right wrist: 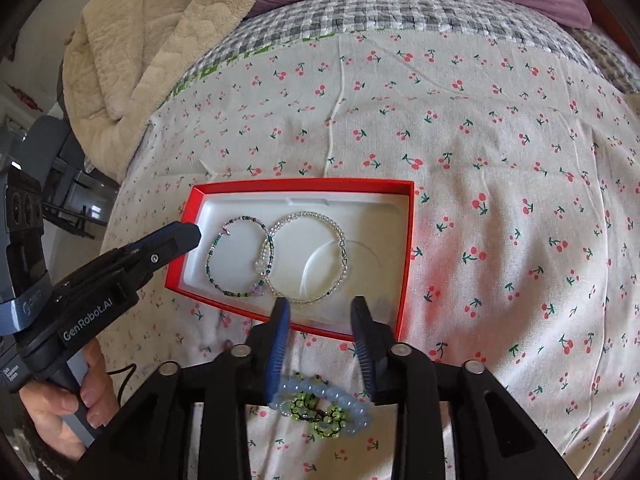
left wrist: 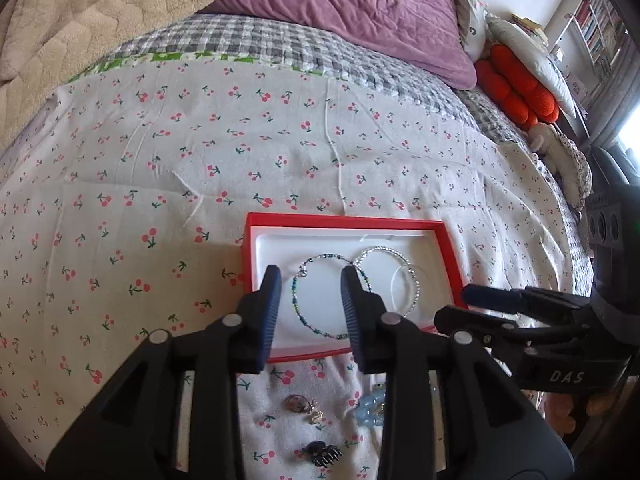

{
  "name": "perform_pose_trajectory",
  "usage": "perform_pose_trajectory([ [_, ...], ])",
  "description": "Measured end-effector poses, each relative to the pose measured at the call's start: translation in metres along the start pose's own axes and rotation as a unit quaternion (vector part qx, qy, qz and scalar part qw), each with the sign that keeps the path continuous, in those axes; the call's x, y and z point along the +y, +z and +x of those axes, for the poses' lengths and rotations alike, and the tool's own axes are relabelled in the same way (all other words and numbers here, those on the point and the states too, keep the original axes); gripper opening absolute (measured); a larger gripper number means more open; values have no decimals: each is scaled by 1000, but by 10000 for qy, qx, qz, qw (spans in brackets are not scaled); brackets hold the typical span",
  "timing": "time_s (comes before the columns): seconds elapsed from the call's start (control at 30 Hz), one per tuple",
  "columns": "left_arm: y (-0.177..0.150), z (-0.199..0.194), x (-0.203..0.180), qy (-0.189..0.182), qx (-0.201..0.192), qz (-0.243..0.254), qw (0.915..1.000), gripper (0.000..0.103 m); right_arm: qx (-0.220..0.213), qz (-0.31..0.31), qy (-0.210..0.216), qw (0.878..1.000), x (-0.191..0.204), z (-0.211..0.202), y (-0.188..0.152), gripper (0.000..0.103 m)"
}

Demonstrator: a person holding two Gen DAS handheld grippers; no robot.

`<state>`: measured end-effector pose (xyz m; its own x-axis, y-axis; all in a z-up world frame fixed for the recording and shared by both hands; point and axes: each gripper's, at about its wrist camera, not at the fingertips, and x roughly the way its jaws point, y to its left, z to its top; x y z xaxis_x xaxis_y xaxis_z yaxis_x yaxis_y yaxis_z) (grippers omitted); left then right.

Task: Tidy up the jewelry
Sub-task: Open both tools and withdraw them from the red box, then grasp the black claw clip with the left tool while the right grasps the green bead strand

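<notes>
Two beaded loops already lie in the red box (right wrist: 404,264), on its white liner: a green-blue bracelet (right wrist: 224,276) towards the left and a clear-bead bracelet (right wrist: 320,216) beside it, their rims overlapping in the middle. The box sits on the cherry-print sheet (right wrist: 500,200), its right half still bare.

Both grippers hover at the near edge of the box with nothing in them. The left gripper (left wrist: 310,276) has its jaws apart, hanging over the green-blue loop without pinching it. The right gripper (right wrist: 322,306) stands wider, its tips above the near wall of the box.

What looks to be next lies on the sheet on the near side: a pale blue bead bracelet (right wrist: 344,396) tangled with a green-and-black one (right wrist: 320,420) under the right gripper, and small charms (left wrist: 304,406), a blue piece (left wrist: 370,406) and a dark hair claw (left wrist: 322,454) under the left.

To do it well, I'd take one bead strand only, pinching across the string, not scooping, so the tangled pair separates. Then set it into the empty right half, clear of the loops already laid.
</notes>
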<state>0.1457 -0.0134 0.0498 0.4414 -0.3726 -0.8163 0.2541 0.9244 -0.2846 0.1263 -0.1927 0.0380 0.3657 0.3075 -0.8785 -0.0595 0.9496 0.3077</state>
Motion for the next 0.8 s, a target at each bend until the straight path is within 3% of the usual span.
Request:
perform_pose_trajectory([
  [0.03,-2,-4,-2,-2,-21,49,10000,43,-148,-17,32,9999,1,-8,-2,69],
  [0.17,-17,-20,-3,118,-64,51,9999,68,-439,-206,-5,9988,6,-32,-14,70],
  [0.23,-26,-27,-2,239,-76,69,9997,79,-584,-351,-148,9976,9,-40,-24,76],
  [0.47,-62,-37,3,591,88,167,9981,90,-619,-780,-447,9940,12,-47,-63,78],
  [0.67,-93,-39,5,587,309,204,9976,91,-577,-862,-454,9936,9,-44,-88,78],
  [0.8,-113,-35,-3,355,429,514,9971,91,-545,-998,-441,9925,8,-37,-104,79],
])
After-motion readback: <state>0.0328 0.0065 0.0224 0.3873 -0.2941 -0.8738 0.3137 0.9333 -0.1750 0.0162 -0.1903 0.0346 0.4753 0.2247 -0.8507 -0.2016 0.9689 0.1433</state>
